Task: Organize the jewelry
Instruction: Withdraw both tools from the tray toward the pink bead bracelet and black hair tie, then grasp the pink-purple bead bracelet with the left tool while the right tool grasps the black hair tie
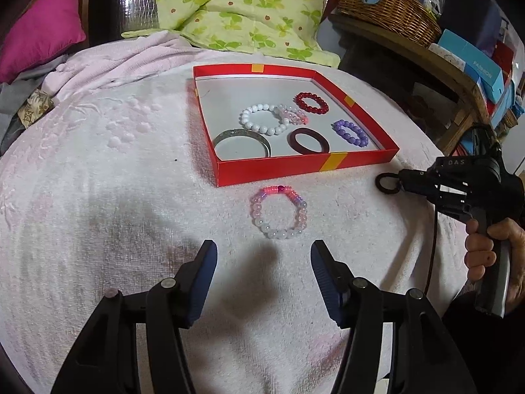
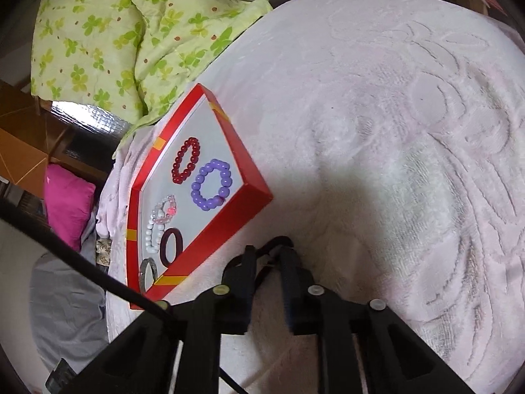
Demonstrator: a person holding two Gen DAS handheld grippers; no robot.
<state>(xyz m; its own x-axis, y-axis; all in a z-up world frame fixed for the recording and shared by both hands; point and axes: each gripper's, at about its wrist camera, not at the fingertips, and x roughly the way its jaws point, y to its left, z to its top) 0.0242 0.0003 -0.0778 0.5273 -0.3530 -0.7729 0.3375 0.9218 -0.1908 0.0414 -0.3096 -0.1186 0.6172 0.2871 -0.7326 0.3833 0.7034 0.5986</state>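
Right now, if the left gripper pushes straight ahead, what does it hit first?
Likely the pastel bead bracelet on the towel, ahead of the open left gripper; the red box sits behind it.

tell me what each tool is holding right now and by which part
The right tool is shut on a dark ring, pinching one side of its band. The left tool is open and holds nothing; the pastel bead bracelet lies ahead of it.
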